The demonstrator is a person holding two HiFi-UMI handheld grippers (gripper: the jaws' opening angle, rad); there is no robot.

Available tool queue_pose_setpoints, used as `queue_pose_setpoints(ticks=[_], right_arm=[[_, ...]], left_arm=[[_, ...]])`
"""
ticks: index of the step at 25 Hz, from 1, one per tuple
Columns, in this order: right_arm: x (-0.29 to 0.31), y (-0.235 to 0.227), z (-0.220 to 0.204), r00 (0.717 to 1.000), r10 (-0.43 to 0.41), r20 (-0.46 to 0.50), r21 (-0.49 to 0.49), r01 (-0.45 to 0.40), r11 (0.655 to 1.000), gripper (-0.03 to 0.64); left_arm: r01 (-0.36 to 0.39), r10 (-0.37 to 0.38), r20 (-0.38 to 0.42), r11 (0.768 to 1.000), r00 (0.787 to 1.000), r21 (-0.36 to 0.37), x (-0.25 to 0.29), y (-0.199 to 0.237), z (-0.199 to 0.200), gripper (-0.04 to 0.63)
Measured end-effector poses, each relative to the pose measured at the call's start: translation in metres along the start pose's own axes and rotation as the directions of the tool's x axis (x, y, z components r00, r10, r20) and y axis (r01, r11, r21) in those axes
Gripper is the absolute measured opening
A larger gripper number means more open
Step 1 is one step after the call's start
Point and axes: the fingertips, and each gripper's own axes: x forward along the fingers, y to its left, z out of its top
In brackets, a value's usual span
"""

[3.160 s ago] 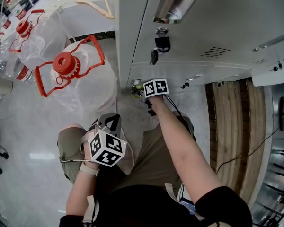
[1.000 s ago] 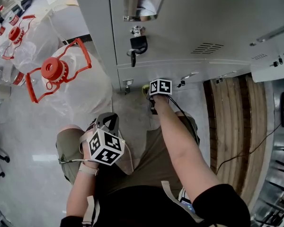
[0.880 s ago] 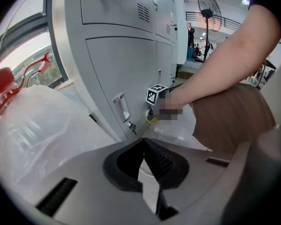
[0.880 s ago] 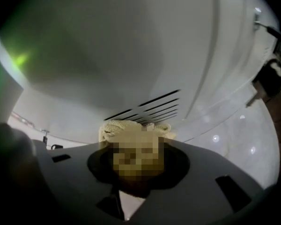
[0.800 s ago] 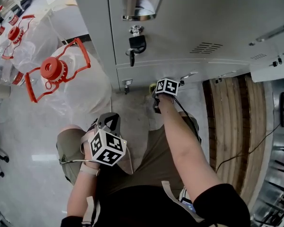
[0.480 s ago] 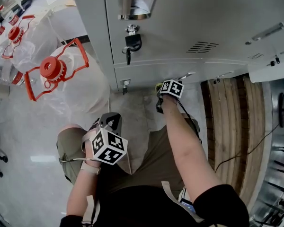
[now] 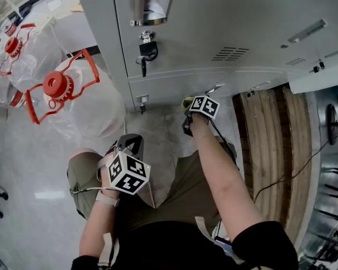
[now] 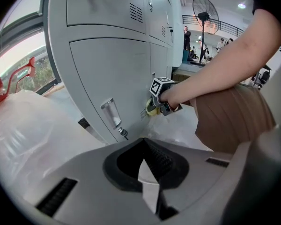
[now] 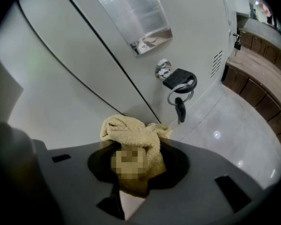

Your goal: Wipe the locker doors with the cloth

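cloth (image 9: 133, 142): soft, light terry wad, sitting pinched mid-bunch between right gripper (image 9: 131, 170) jaws, a sound hold | seemingly pressing on locker door (image 9: 84, 55) near padlock (image 9: 179, 81) | left gripper (image 8: 147, 172) hanging well back from padlock, jaws pressed together, empty

A locker area in a big hall: grey metal lockers (image 7: 225, 16), a wooden bench (image 7: 263, 151) right, water jugs (image 7: 93, 114) left, a pedestal fan (image 8: 204, 14) far off.

Tally time, here we go!
Left gripper (image 7: 130, 145), right gripper (image 7: 186, 116): two. One cloth (image 9: 131, 129), one padlock (image 7: 148, 50), two red-handled jugs (image 7: 57, 86) (image 7: 12, 44) upper left.
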Motion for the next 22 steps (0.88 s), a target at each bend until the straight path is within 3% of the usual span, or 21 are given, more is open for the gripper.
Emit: queue_pose_setpoints(ticks=[8, 13, 22], right_arm=[[-0.03, 0.077, -0.02, 0.973, 0.23, -0.021, -0.01, -0.231, 0.973, 0.124], [-0.047, 0.129, -0.042, 0.929, 0.365, -0.053, -0.014, -0.367, 0.93, 0.124], [-0.061, 0.19, -0.075, 0.85, 0.516, -0.106, -0.005, -0.52, 0.854, 0.124]], left_arm=[[0.031, -0.031, 0.014, 0.999, 0.999, -0.013, 0.001, -0.002, 0.002, 0.009], [0.041, -0.041, 0.012, 0.999, 0.999, -0.013, 0.001, -0.002, 0.001, 0.009], [0.028, -0.028, 0.007, 1.0, 1.0, -0.013, -0.007, 0.002, -0.004, 0.009]])
